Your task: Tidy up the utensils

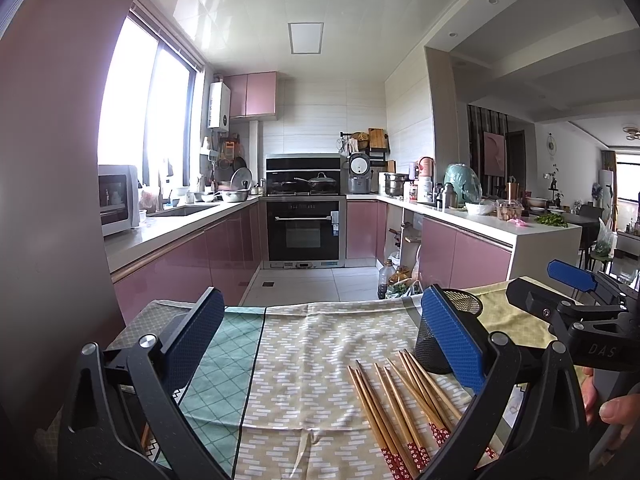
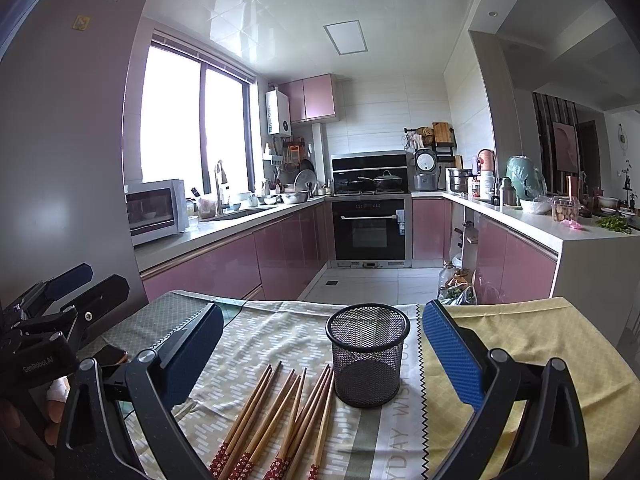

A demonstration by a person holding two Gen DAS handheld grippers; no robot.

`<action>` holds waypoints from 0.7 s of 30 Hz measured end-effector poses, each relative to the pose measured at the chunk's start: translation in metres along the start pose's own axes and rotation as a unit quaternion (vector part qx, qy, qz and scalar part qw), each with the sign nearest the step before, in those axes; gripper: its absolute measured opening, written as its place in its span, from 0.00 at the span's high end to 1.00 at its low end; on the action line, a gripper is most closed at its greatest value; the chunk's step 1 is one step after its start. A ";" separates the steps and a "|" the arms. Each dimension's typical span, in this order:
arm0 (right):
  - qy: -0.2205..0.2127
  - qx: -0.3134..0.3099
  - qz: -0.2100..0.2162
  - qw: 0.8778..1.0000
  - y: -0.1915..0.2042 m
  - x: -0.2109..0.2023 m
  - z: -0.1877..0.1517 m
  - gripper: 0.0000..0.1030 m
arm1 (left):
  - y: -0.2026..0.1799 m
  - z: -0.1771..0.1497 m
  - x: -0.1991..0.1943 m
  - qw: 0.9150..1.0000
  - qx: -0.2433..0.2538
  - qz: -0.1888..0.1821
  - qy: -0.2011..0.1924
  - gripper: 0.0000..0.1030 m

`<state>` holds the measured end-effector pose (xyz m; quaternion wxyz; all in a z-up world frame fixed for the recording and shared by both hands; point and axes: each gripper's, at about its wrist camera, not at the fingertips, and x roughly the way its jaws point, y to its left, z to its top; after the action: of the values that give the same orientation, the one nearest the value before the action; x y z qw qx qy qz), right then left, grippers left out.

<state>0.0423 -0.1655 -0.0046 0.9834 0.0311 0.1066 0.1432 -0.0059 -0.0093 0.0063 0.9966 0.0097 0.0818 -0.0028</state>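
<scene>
The white letters "GenRobot.AI" are showing on the left gripper (image 1: 322, 334), and "DAS" is showing on the right gripper (image 2: 322, 344). Grey words ending "YDAY WISH YOU" are running along the patchwork cloth (image 2: 460, 320). Both grippers are hanging wide open over the cloth, holding nothing. In the right view, the bundle of brown wooden chopsticks with red flowered ends (image 2: 280, 416) is lying flat, just at 9 o'clock of the round black wire-mesh cup (image 2: 367, 360), which is standing upright. Nothing is blocking them. A pink kitchen (image 2: 224, 268) is sitting behind.
</scene>
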 end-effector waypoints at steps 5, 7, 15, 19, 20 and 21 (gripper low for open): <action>0.001 0.001 0.000 1.000 0.000 0.000 0.000 0.06 | -0.002 0.002 -0.001 1.000 0.002 0.000 0.002 0.05; 0.002 0.001 0.000 1.000 0.000 0.000 0.000 0.06 | -0.003 0.003 -0.001 1.000 0.002 -0.001 0.001 0.05; 0.002 0.002 0.000 1.000 0.000 0.001 0.000 0.06 | -0.004 0.003 -0.001 1.000 0.002 -0.001 0.001 0.05; 0.001 0.003 0.000 1.000 0.000 0.001 0.000 0.06 | -0.003 0.002 -0.001 1.000 0.003 -0.001 0.001 0.05; 0.002 0.003 0.000 1.000 -0.001 0.001 0.000 0.06 | -0.004 0.003 -0.001 1.000 0.002 -0.001 0.001 0.05; 0.001 0.004 0.000 1.000 -0.001 0.001 -0.001 0.06 | -0.003 0.002 -0.001 1.000 0.002 -0.001 0.001 0.05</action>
<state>0.0430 -0.1658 -0.0052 0.9831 0.0345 0.1085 0.1432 -0.0062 -0.0120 0.0083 0.9965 0.0116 0.0827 -0.0039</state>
